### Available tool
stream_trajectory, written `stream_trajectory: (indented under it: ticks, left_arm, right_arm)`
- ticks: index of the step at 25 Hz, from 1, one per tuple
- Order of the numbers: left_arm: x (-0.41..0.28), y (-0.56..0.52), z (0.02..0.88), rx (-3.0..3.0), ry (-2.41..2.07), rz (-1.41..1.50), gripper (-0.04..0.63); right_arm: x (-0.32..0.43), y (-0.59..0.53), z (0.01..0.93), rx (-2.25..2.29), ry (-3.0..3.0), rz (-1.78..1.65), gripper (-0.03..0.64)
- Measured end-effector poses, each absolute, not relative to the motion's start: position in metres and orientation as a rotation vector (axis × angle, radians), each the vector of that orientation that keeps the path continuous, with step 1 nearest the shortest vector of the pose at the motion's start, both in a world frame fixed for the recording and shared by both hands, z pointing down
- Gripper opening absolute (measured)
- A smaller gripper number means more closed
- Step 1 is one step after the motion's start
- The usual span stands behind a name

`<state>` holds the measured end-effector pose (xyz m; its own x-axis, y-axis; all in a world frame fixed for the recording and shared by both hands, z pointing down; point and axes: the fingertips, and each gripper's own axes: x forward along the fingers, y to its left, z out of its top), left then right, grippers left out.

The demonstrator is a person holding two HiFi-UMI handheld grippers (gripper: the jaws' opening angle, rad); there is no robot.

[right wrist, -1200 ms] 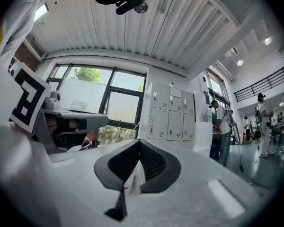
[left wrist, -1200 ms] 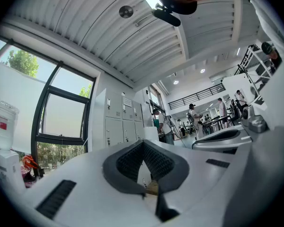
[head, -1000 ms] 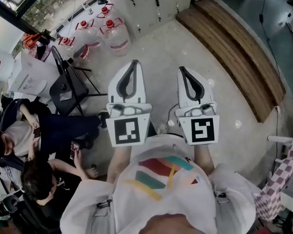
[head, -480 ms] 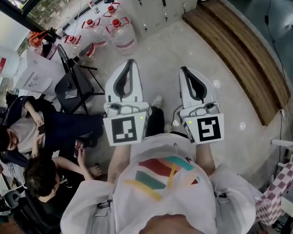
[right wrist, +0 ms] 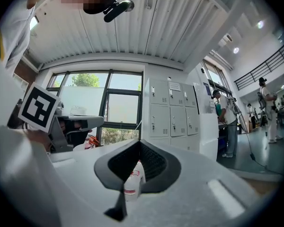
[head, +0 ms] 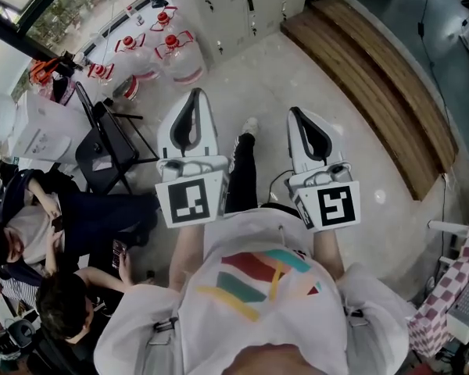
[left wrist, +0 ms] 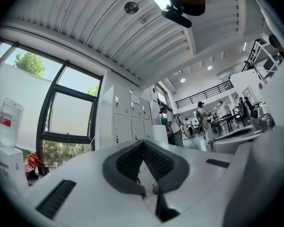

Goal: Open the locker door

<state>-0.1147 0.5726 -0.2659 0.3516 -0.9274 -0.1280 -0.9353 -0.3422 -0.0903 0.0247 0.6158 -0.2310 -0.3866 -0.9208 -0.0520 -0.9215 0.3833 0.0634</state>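
Locker doors (head: 227, 6) still closed; leg (head: 241, 174) now forward

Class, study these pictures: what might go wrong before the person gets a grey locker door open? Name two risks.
The clear red-capped water bottles stand on the floor beside the grey metal lockers; a foot might knock one. The left gripper and right gripper both have jaws shut, empty; they would likely need opening to grasp a small door handle.

Matt metal lockers (head: 236, 6), glossy floor (head: 297, 80), wooden bench (head: 375, 76)
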Motion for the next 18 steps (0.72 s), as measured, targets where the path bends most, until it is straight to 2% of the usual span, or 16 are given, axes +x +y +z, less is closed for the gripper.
stream_trajectory:
  ticks: [8, 18]
  left_arm:
    - [-0.124, 0.477, -0.246, -2.407, 1.757, 0.103, 0.015]
    - [-0.156, 0.260, -0.264, -2.449, 1.785, 0.108, 0.015]
  right_arm:
    - [0.013, 0.516, -0.211, -1.647, 2.650, 0.121, 0.005]
    - [-0.048, 0.294, -0.248, -1.542, 2.756, 0.159, 0.005]
